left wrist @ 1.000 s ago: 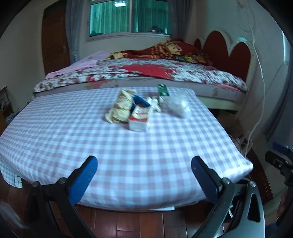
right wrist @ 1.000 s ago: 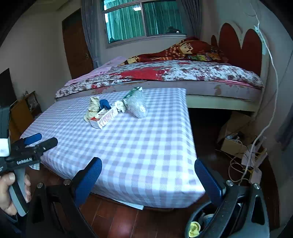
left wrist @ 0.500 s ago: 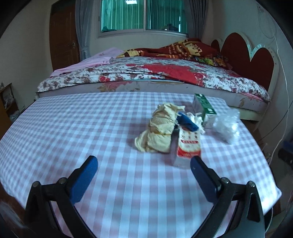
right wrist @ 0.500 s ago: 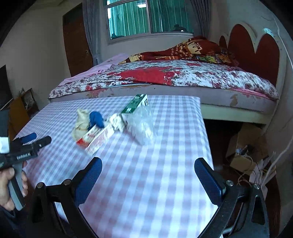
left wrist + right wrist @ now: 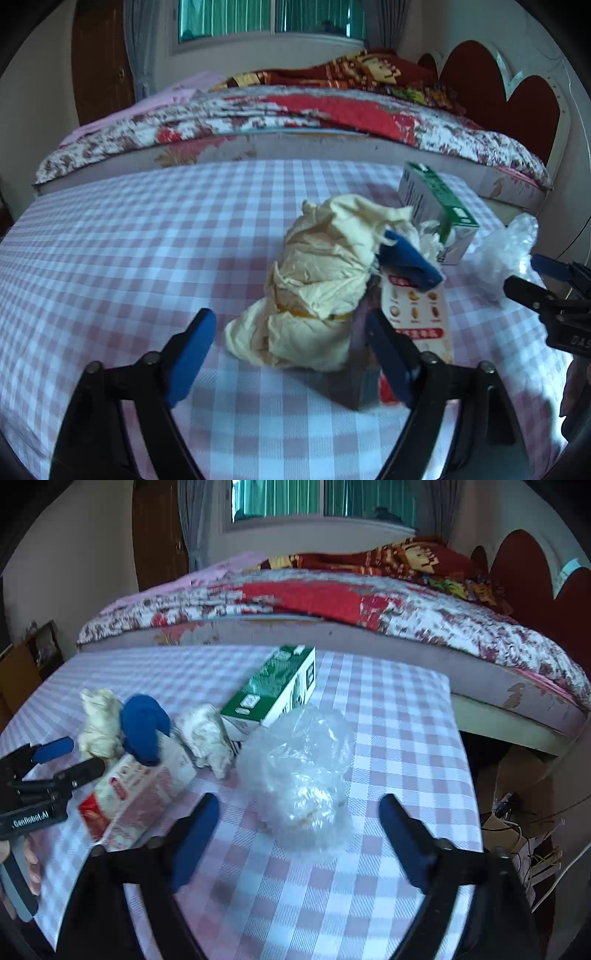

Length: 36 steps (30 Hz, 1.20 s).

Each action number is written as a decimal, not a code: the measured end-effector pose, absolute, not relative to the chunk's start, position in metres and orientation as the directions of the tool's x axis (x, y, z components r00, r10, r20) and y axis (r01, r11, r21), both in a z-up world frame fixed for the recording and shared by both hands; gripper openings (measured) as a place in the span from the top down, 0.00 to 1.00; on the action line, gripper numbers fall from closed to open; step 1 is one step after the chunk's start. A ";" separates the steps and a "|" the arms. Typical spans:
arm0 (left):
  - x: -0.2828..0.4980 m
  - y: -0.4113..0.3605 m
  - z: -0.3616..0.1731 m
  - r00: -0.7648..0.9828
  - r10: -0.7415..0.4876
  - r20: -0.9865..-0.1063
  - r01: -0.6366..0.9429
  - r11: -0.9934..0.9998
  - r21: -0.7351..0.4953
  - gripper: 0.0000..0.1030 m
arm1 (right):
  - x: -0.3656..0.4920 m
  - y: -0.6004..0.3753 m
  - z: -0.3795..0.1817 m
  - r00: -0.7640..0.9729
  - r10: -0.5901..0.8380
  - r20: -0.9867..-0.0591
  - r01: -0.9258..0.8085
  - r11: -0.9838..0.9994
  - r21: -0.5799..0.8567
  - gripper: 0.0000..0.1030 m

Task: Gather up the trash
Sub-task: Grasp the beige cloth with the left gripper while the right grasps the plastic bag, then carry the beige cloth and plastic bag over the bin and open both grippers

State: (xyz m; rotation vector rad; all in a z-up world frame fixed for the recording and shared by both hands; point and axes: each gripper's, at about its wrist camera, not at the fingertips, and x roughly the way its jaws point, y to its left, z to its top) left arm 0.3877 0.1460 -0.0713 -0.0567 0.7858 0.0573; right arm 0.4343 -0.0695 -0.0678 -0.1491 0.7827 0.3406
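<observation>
A home bedroom: a bed (image 5: 295,122) with a floral quilt (image 5: 424,620) and red headboard (image 5: 517,103) at twelve o'clock, a curtained window (image 5: 321,498) behind, wooden door (image 5: 99,59) at ten.

Daylight comes in through the window (image 5: 271,16) at the far wall, teal-tinted by its curtain, and the room sits fairly dim. The checked table cloth (image 5: 110,258) catches soft light, with a shadow under the crumpled paper (image 5: 317,280) near the close edge. The clear bag (image 5: 303,771) shows small glints. Both views are slightly smeared, bowed like a fishbowl, and black in every corner.
</observation>
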 end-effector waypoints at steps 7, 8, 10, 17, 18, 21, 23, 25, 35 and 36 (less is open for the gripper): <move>0.411 0.143 -0.084 0.666 0.008 -0.746 -0.047 0.998 -0.032 0.71 | 0.443 -0.074 -0.079 0.612 0.276 -0.741 -0.358 0.932 0.052 0.56; 0.409 0.143 -0.083 0.672 0.013 -0.741 -0.046 0.999 -0.024 0.72 | 0.439 -0.076 -0.076 0.613 0.289 -0.735 -0.364 0.929 0.061 0.56; 0.397 0.143 -0.073 0.699 0.007 -0.715 -0.046 0.998 -0.035 0.74 | 0.431 -0.078 -0.070 0.626 0.298 -0.721 -0.370 0.927 0.062 0.56; 0.342 0.135 -0.033 0.770 0.002 -0.638 -0.045 0.998 -0.051 0.75 | 0.390 -0.093 -0.033 0.679 0.319 -0.661 -0.376 0.925 0.060 0.56; 0.329 0.131 -0.028 0.776 -0.003 -0.630 -0.040 0.998 -0.054 0.75 | 0.382 -0.096 -0.028 0.689 0.317 -0.652 -0.374 0.926 0.055 0.56; 0.307 0.121 -0.020 0.786 -0.017 -0.618 -0.024 0.998 -0.058 0.75 | 0.355 -0.106 -0.016 0.712 0.317 -0.627 -0.373 0.927 0.045 0.56; 0.290 0.110 -0.015 0.794 -0.024 -0.608 -0.011 0.999 -0.053 0.75 | 0.337 -0.112 -0.010 0.725 0.312 -0.614 -0.371 0.928 0.033 0.56; 0.275 0.101 -0.011 0.799 -0.034 -0.601 -0.002 0.998 -0.059 0.75 | 0.319 -0.120 -0.004 0.737 0.308 -0.602 -0.368 0.930 0.025 0.56; 0.214 0.046 0.014 0.818 -0.112 -0.564 0.092 0.994 -0.064 0.75 | 0.245 -0.174 0.029 0.792 0.284 -0.541 -0.297 0.953 0.066 0.56; 0.209 0.040 0.016 0.820 -0.124 -0.559 0.107 0.992 -0.063 0.75 | 0.239 -0.179 0.032 0.797 0.281 -0.535 -0.291 0.954 0.067 0.56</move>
